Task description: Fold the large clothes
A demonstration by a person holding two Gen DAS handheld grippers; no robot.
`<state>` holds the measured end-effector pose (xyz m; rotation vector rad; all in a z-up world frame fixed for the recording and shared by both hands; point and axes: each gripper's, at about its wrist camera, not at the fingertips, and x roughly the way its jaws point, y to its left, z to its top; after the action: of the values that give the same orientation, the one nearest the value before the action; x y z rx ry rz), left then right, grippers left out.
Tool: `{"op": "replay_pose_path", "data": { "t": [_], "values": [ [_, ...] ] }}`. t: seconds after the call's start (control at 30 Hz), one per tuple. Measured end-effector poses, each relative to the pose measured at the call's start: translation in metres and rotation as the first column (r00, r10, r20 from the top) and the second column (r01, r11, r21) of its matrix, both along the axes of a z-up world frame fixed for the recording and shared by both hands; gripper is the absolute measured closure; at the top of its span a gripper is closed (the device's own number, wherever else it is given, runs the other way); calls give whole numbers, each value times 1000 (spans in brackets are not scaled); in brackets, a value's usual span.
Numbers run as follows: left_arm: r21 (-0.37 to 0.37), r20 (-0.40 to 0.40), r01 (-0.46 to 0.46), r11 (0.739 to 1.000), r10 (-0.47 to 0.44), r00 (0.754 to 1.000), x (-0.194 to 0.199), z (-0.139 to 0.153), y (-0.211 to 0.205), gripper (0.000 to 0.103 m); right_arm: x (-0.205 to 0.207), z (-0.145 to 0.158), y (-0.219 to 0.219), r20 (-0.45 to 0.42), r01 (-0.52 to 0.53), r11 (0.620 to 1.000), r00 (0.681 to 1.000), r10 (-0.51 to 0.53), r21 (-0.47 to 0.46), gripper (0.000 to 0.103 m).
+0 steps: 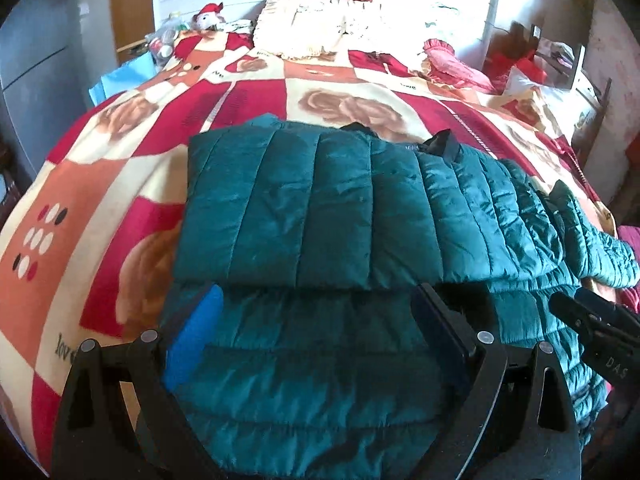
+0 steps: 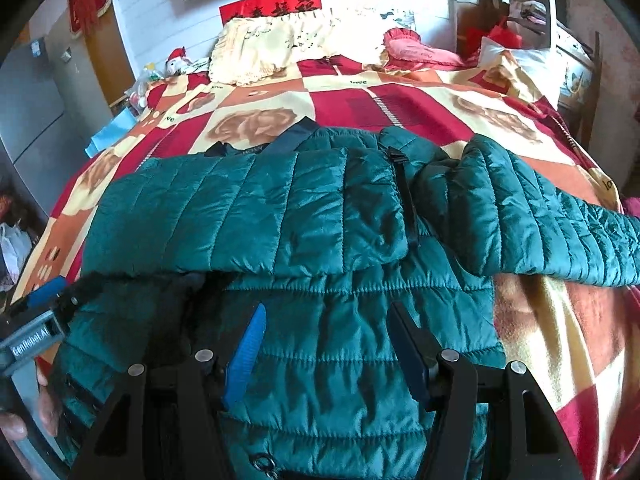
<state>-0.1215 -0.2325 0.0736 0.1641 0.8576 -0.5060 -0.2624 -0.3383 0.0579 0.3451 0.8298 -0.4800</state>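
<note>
A teal quilted puffer jacket (image 1: 320, 208) lies on a bed. One sleeve is folded across its body, and the other sleeve (image 2: 540, 216) stretches out to the right. My left gripper (image 1: 320, 308) is open above the jacket's lower part, nothing between its fingers. My right gripper (image 2: 326, 324) is open too, hovering over the jacket's body (image 2: 320, 216) near the hem. The right gripper also shows at the right edge of the left wrist view (image 1: 592, 324). The left gripper shows at the left edge of the right wrist view (image 2: 36, 320).
The bed carries a red, orange and cream rose-patterned blanket (image 1: 132, 168). Cream pillows (image 1: 312, 28) and a pink cushion (image 2: 420, 50) lie at the head. A grey cabinet (image 1: 32, 60) stands left, cluttered furniture (image 2: 532, 32) right.
</note>
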Motion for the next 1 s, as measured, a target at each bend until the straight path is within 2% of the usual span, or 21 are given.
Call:
{"op": "replay_pose_path", "data": {
  "t": [0.37, 0.47, 0.6, 0.8, 0.93, 1.0],
  "values": [
    [45, -46, -16, 999, 18, 999, 50, -33, -26, 8, 49, -12, -15, 17, 33, 999, 999, -33, -4, 43],
    [62, -22, -16, 998, 18, 1000, 49, -42, -29, 4, 60, -27, -24, -34, 44, 999, 998, -44, -4, 43],
    [76, -2, -10, 997, 10, 1000, 46, -46, -32, 1, 55, -38, -27, -11, 46, 999, 999, -46, -2, 42],
    [79, 5, -8, 997, 7, 1000, 45, -48, -33, 1, 58, -43, -22, -36, 41, 998, 998, -43, -51, 40],
    [94, -4, -2, 996, 2, 1000, 38, -43, -32, 1, 54, -42, -24, -33, 31, 999, 999, -32, -25, 39],
    [84, 0, 6, 996, -6, 1000, 26, -36, -28, 1, 46, -36, -26, -18, 10, 1000, 1000, -10, 26, 39]
  ]
}}
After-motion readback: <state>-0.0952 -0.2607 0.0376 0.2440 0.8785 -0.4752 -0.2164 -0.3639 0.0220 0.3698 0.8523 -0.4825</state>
